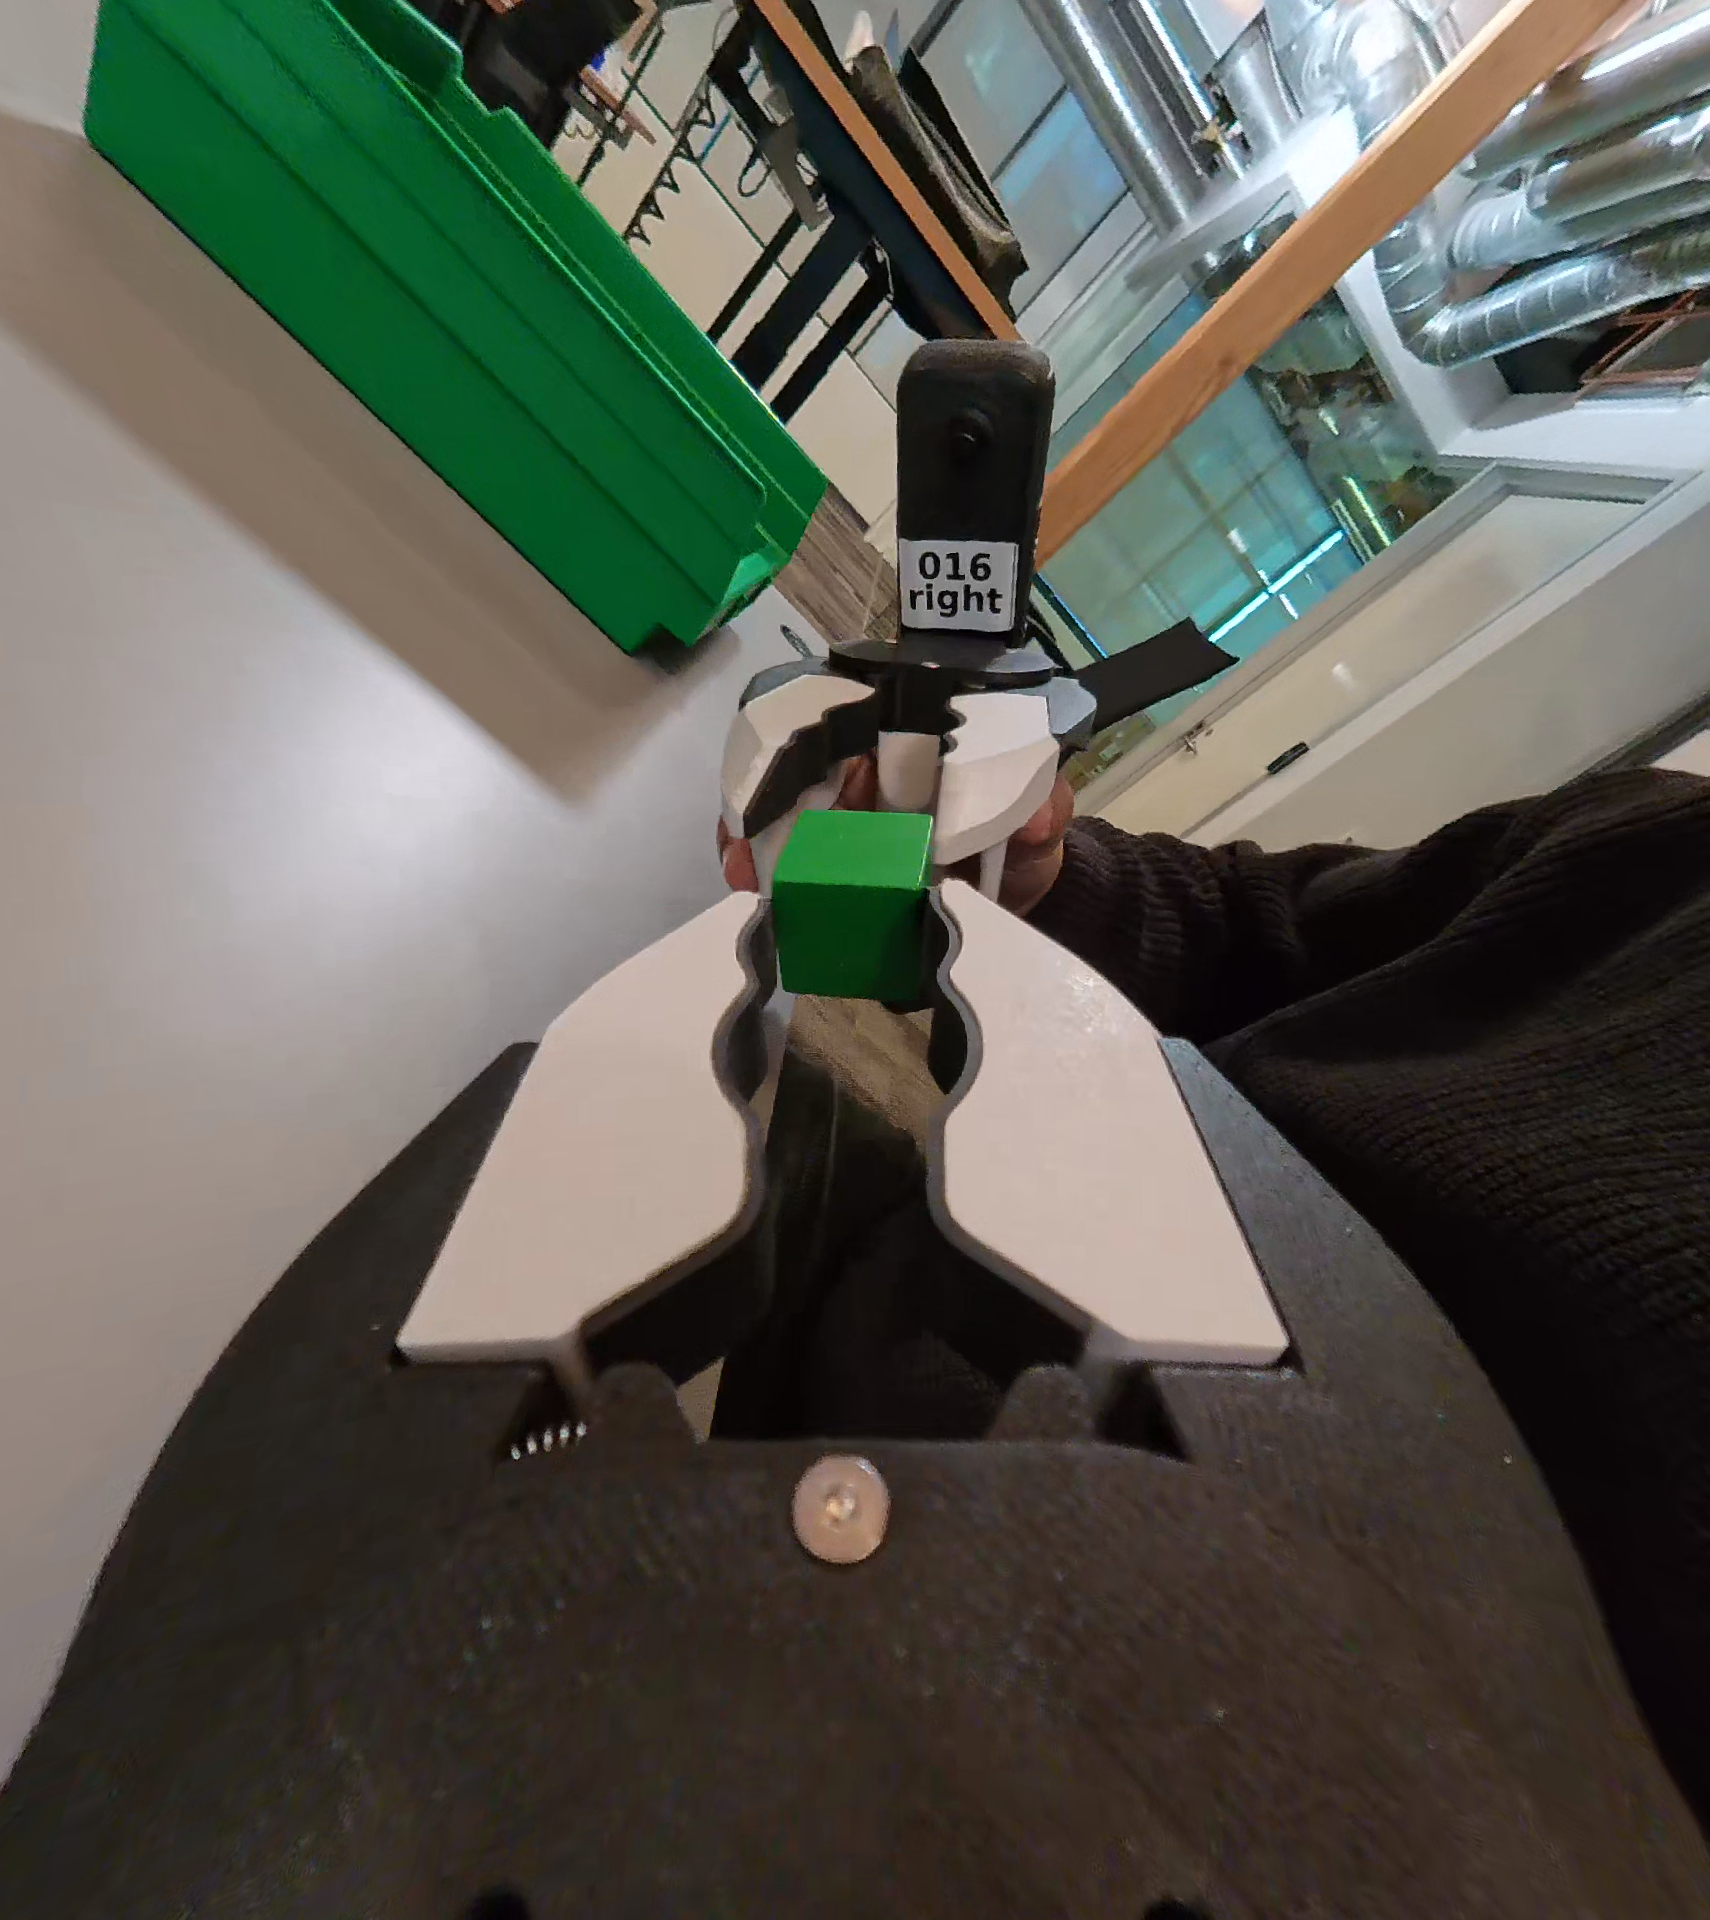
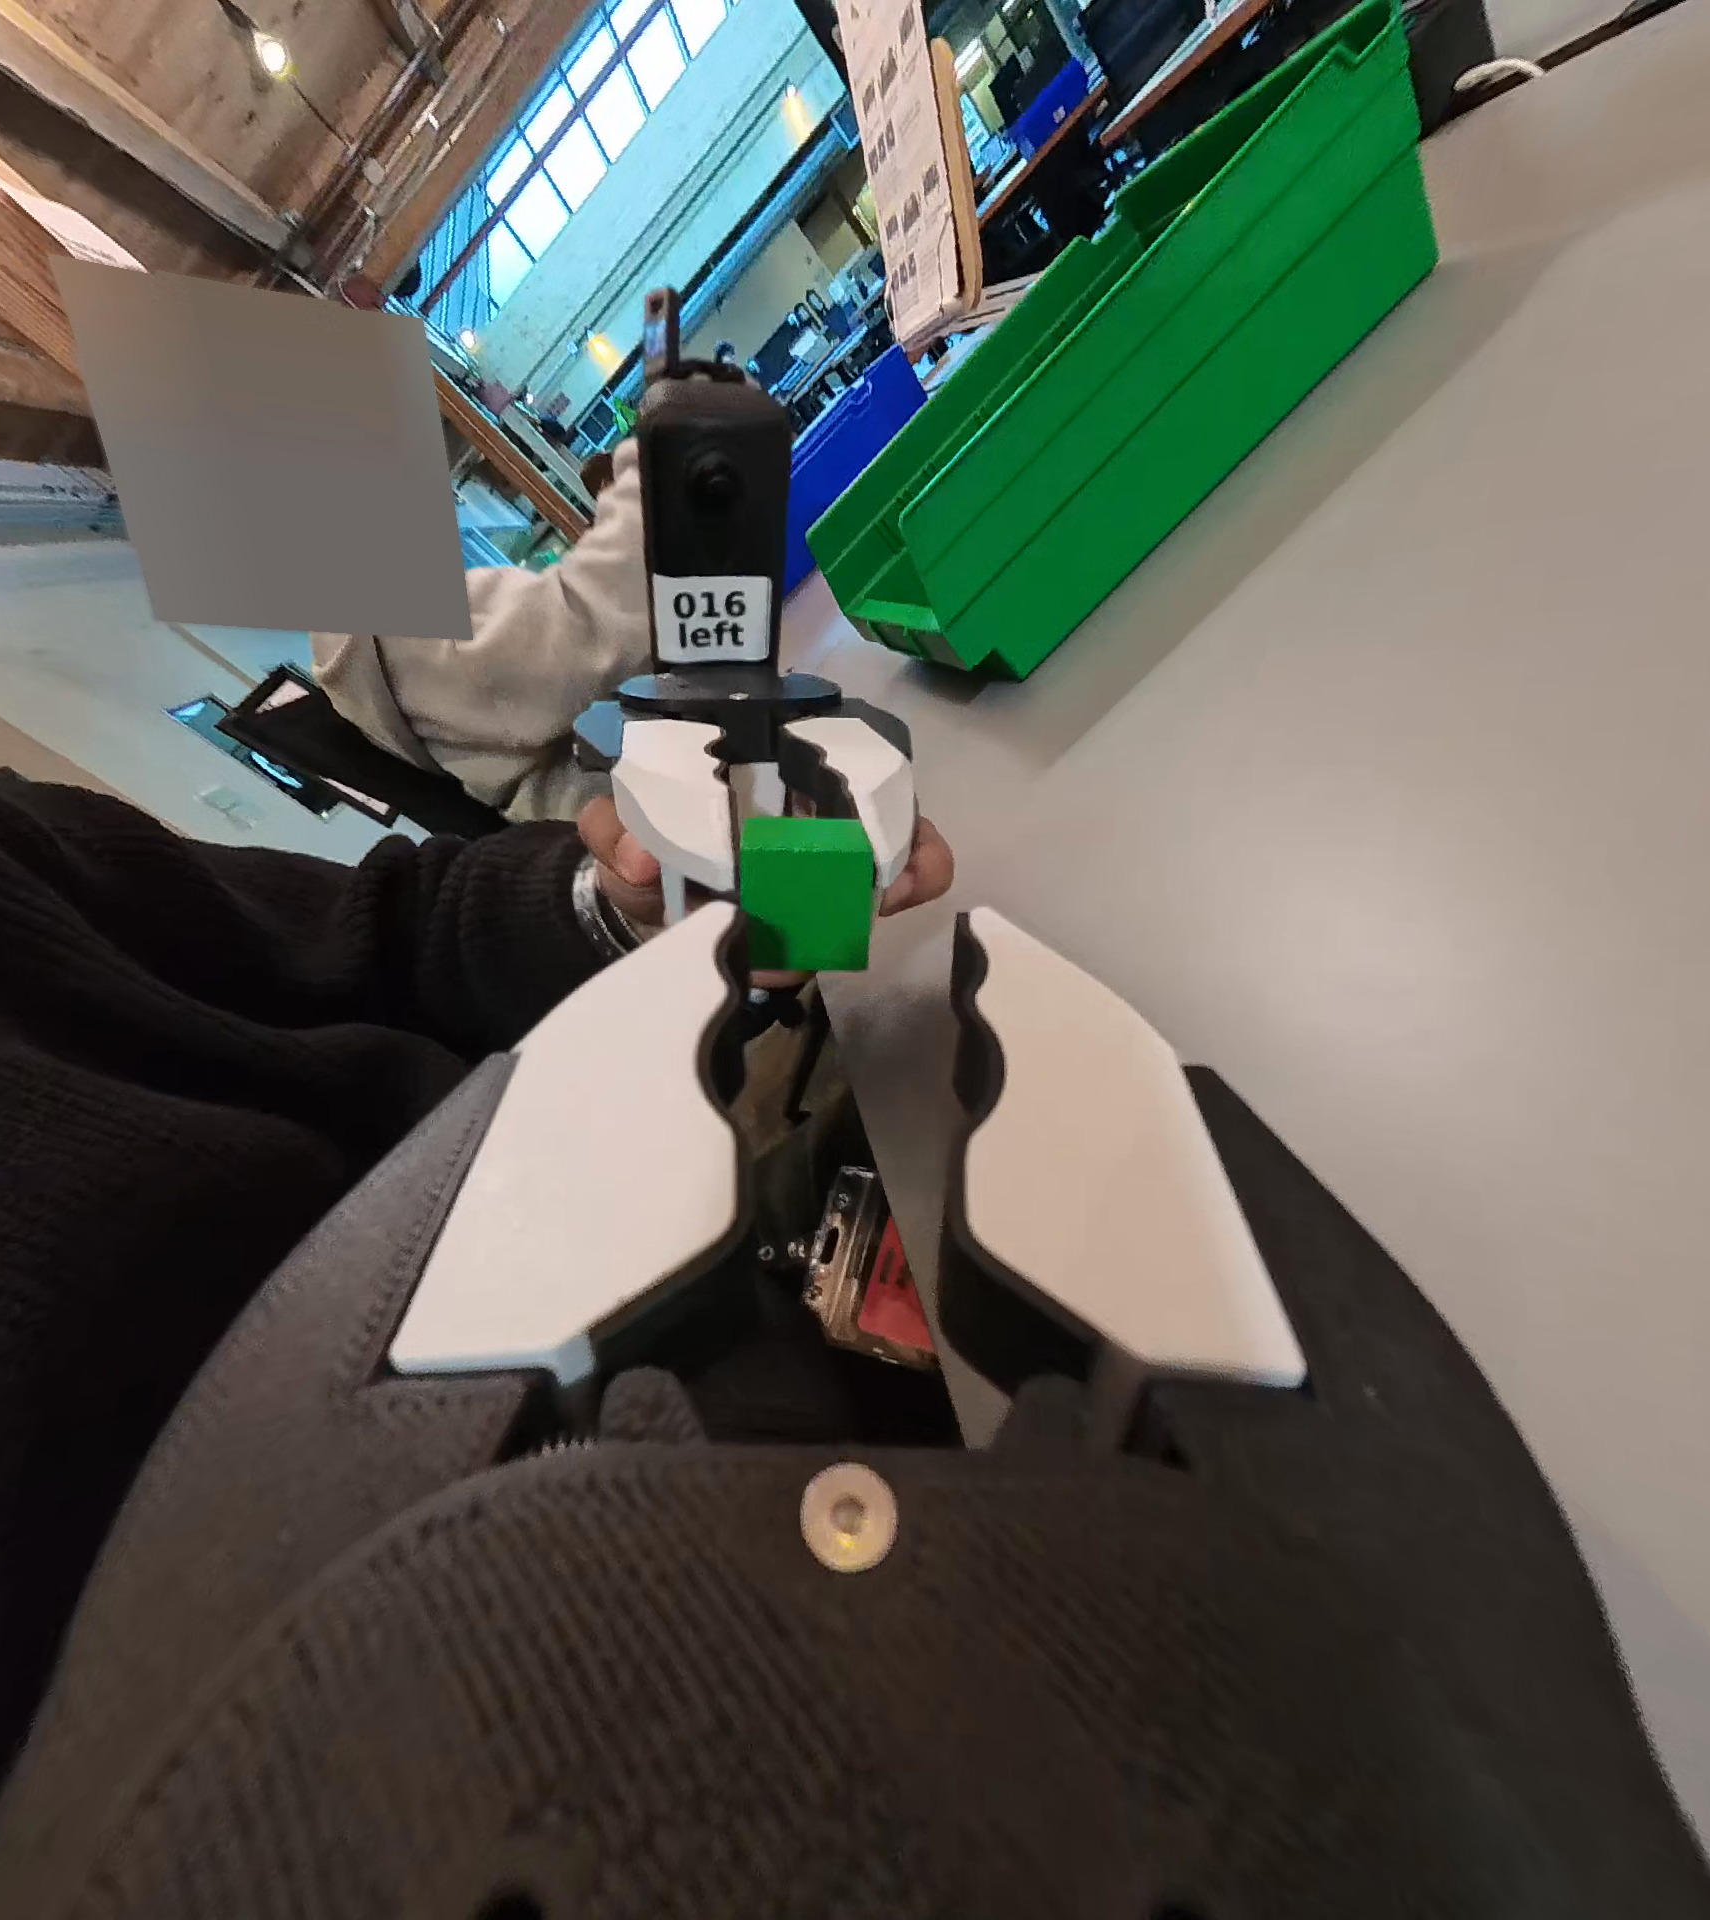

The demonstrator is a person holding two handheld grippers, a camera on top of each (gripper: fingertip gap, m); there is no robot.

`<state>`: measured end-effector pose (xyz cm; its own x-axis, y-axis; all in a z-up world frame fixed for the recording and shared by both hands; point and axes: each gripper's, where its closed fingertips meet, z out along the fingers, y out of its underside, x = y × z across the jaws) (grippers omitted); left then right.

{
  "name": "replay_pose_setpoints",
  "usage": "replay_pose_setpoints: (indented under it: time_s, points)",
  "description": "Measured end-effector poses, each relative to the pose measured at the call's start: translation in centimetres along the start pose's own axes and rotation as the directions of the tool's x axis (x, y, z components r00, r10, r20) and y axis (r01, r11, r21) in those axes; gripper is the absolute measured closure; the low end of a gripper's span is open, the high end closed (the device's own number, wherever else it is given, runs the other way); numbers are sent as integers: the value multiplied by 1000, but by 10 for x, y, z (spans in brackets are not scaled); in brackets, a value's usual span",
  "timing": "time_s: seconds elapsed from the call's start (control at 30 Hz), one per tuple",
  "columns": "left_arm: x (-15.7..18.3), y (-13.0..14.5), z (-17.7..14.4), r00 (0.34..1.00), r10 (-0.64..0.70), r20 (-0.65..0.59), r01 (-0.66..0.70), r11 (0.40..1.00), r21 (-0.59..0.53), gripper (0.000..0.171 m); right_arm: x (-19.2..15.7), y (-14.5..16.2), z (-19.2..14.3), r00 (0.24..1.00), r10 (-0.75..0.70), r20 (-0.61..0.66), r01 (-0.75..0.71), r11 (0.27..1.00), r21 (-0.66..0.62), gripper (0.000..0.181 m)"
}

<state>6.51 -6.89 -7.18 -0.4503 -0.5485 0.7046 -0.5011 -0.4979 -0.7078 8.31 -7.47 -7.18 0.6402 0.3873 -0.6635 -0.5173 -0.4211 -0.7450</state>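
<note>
**An open industrial lab or workshop hall**

Beyond the tongs, a pale grey tabletop (image 2: 1402, 779) carries stacked green plastic storage bins (image 1: 435, 312), the kind used for sorting parts. Past the bins stand blue crates (image 2: 846, 447) and rows of dark-framed workbenches (image 1: 830, 208) crowded with equipment. Above the left tongs, bundles of silver ventilation ducts (image 1: 1578, 229) run along the ceiling beside heavy timber beams (image 1: 1298, 270) and glass-walled partitions (image 1: 1246, 499). Above the right tongs, tall windows (image 2: 602, 166) and hanging lamps light a high, timber-lined hall. A second person in a light sweatshirt (image 2: 508, 665) sits behind the tongs.
</note>
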Motion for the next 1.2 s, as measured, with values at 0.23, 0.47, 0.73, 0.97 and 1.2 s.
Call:
replay_pose_setpoints:
  time_s: [0.23,0.47,0.73,0.97,1.2]
  points:
    - [-5,0,-1,999,-32,-1,32,999,5,144,-7,2,7,999,-39,35,39,999,3,145]
    - [-3,6,3,999,-41,-14,41,999,-14,144,-5,7,9,997,-72,20,72,997,-28,153]
    - [-1,7,4,999,-34,-17,34,999,-19,144,-7,7,7,995,-88,37,90,995,-35,155]
    - [4,1,4,999,-26,-27,27,999,26,136,-7,-3,2,995,-91,28,91,996,13,155]
    - [5,5,7,1000,-9,-25,9,1000,1,139,-7,-5,1,998,-40,54,38,999,29,155]
